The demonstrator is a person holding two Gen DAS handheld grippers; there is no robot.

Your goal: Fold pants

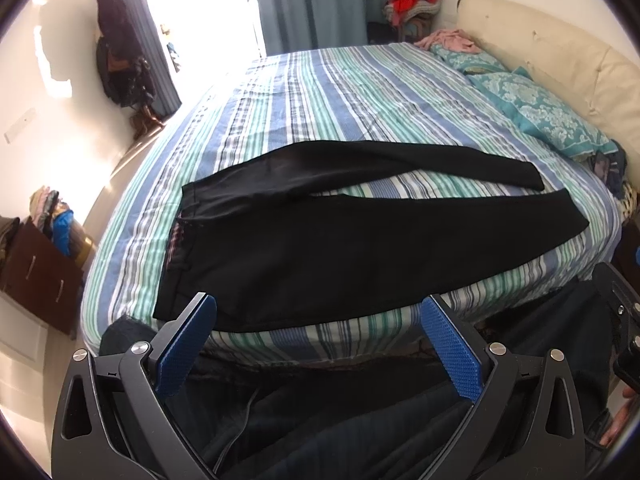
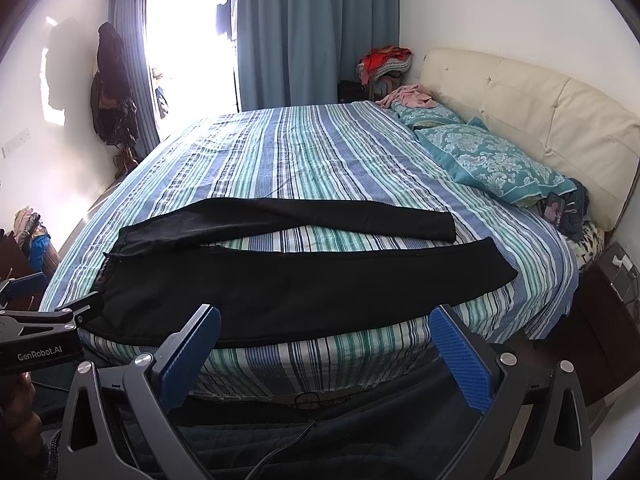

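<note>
The pants point(image 1: 320, 248) lay flat on the bed point(image 1: 320, 92), close to its near edge, black against the striped cover. Their waistband sat toward the left end of that edge, and the two legs ran off to the right, split apart in a narrow V with a strip of cover showing between them. The near leg lay along the near edge; the far leg angled a little further in, its cuff ending short of the pillows point(image 2: 492, 164) at the headboard point(image 2: 520, 96). The left gripper point(image 1: 318, 336) hung just off the near edge, its blue-padded fingers point(image 1: 186, 350) spread wide apart and holding nothing, the near side of the pants framed between them. The right gripper point(image 2: 326, 344) hung likewise off the same edge, its fingers point(image 2: 460, 356) also wide apart and empty. In the right wrist view the left gripper showed at the left border, near the waistband corner; whether it touched the cloth there could not be told. A pink garment point(image 2: 406, 96) lay at the far corner by the headboard
</note>
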